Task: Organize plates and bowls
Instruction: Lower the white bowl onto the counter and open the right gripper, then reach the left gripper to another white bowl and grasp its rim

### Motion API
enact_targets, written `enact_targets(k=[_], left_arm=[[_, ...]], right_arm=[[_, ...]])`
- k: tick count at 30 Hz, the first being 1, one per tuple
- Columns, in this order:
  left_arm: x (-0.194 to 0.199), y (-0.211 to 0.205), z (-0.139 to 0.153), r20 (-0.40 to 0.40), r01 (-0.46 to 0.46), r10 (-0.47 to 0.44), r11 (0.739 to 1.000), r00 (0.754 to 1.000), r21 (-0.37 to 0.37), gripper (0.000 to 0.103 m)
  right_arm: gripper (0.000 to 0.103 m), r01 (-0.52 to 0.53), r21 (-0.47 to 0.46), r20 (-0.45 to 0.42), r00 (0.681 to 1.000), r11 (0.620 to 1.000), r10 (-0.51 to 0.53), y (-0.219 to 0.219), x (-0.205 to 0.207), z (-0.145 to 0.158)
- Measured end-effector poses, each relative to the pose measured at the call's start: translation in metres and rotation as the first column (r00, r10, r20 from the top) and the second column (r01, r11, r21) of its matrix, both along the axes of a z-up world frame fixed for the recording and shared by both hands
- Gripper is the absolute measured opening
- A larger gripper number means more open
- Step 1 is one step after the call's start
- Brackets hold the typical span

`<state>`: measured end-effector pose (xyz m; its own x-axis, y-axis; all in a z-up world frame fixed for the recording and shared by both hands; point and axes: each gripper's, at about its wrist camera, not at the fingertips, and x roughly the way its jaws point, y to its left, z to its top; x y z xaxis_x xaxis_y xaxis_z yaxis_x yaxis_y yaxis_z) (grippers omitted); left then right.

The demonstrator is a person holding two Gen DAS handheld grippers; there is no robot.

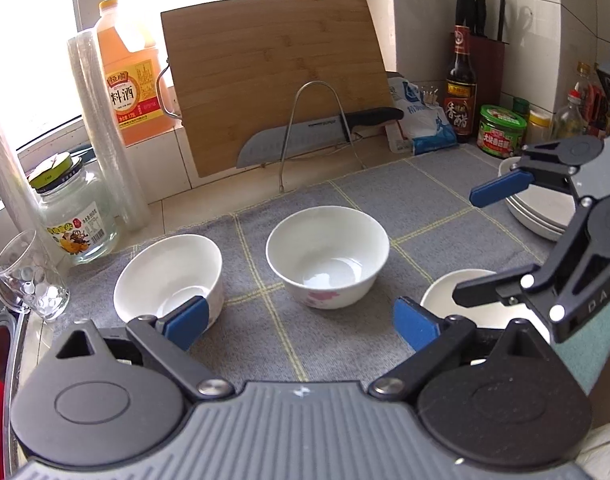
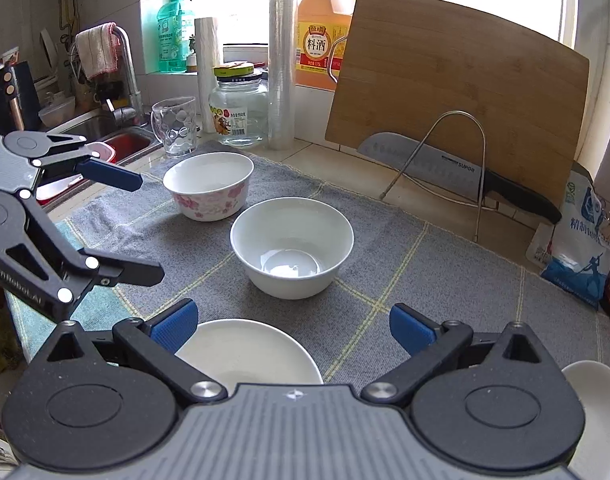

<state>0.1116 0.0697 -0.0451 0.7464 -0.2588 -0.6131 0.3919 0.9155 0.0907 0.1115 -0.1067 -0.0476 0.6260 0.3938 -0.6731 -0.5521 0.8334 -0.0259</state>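
Both grippers hang spread and empty, left gripper (image 1: pixel 299 318) facing the two bowls (image 1: pixel 327 256) on the grey mat (image 1: pixel 417 196), right gripper (image 2: pixel 293 330) over a lone plate (image 2: pixel 249 354), likely lined up for stacking

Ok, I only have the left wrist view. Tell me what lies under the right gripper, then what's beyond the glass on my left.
Observer: A white plate lies on the grey mat just under the right gripper. The jaws are open and grip nothing.
Operator: Now the left side.
Observer: Past the glass a tap rises, with a cloth hung over it.
Operator: Describe the bowl nearest that tap.
Observer: That bowl has pink flowers around its side.
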Motion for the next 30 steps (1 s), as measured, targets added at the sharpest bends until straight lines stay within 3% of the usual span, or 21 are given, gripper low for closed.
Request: enact_targets(k=[9, 23, 30], left_arm=[[0.054, -0.01, 0.001, 0.011, 0.057, -0.057, 0.998, 0.998, 0.006, 0.099], [0.121, -0.027, -0.022, -0.106, 0.144, -0.138, 0.989, 0.985, 0.044, 0.098], [0.14, -0.027, -0.029, -0.144, 0.164, -0.158, 0.986, 0.977, 0.036, 0.093]], right_arm=[[0.103, -0.013, -0.021, -0.008, 1.0, 1.0, 0.012, 0.012, 0.02, -0.008], [0.103, -0.041, -0.066, -0.041, 0.998, 0.997, 0.039, 0.025, 0.049, -0.028], [0.103, -0.069, -0.06, -0.06, 0.996, 0.996, 0.065, 0.032, 0.061, -0.035]])
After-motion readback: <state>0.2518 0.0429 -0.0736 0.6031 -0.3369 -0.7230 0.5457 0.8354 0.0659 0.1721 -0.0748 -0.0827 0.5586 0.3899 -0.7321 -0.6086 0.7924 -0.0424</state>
